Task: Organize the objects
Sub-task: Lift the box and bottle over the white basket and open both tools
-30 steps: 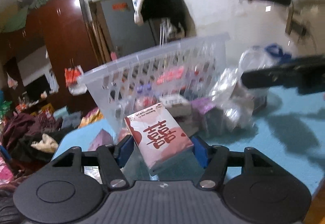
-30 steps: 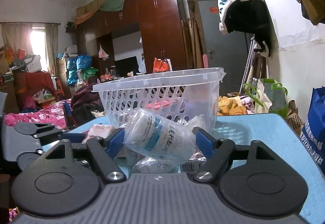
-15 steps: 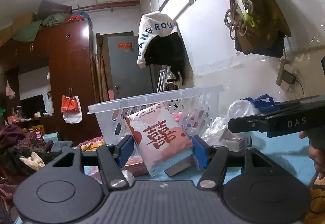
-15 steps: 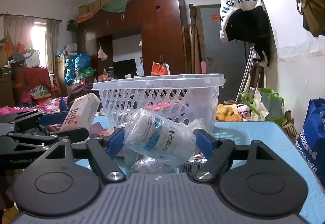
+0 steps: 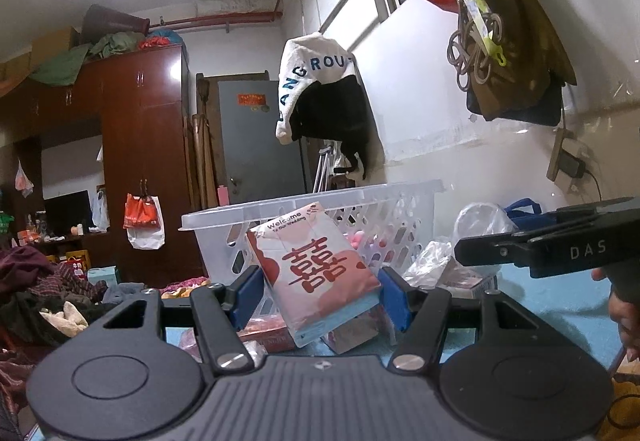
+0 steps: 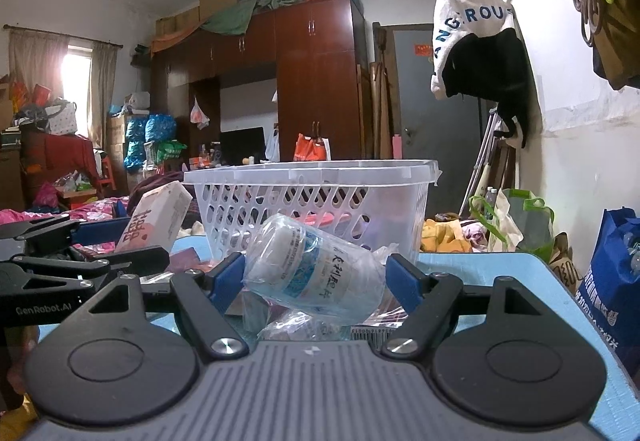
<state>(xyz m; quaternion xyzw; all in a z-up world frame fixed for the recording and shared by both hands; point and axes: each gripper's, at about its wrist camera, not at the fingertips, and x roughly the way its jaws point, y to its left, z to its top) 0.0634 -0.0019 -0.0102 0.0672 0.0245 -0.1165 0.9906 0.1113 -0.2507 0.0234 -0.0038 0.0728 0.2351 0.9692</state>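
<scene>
My left gripper (image 5: 320, 291) is shut on a pink and white wedding box (image 5: 316, 269) with red characters, held tilted just in front of the clear plastic basket (image 5: 404, 201). My right gripper (image 6: 316, 275) is shut on a clear plastic-wrapped bottle (image 6: 316, 273) with a blue label, held in front of the same basket (image 6: 312, 177). The left gripper with its box (image 6: 156, 217) shows at the left of the right wrist view. The right gripper's side (image 5: 560, 249) shows at the right of the left wrist view.
The blue table (image 6: 480, 269) holds several loose packets and plastic bags (image 5: 440, 265) around the basket. A blue bag (image 6: 612, 273) stands at the right. A jacket (image 5: 320, 89) hangs on the right wall. A wardrobe (image 6: 312, 81) stands behind.
My left gripper has tilted up and levelled, so the box now sits at rim height in front of the basket. My right gripper has barely moved and still holds the bottle.
</scene>
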